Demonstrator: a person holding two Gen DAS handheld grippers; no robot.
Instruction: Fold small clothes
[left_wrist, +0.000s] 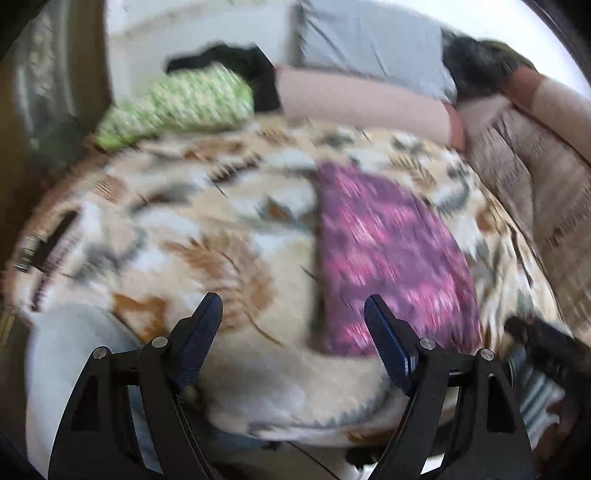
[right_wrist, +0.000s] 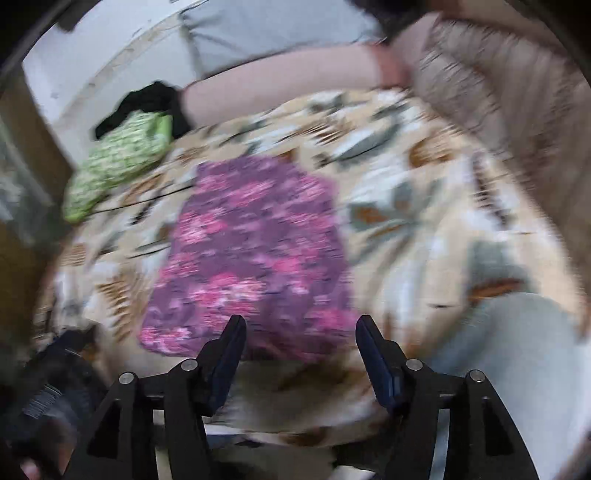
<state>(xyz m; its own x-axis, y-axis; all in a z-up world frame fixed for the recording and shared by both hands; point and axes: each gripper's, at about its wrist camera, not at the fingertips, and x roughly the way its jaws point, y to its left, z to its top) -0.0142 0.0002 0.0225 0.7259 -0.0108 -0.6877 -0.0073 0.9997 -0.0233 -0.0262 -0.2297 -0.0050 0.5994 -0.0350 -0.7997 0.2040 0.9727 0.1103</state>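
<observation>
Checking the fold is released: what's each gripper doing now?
Left gripper: open, holding nothing.
Right gripper: open, holding nothing; purple cloth lies free.

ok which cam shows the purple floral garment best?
Right wrist: the purple floral garment sits near centre with its whole outline visible, though blurred. Left wrist shows it off to the right, its near edge partly behind a claw finger.

Purple-and-pink flowered cloth (right_wrist: 251, 251) lies flat, folded to a rough rectangle, at twelve o'clock from my right jaws; nothing grips it.
</observation>
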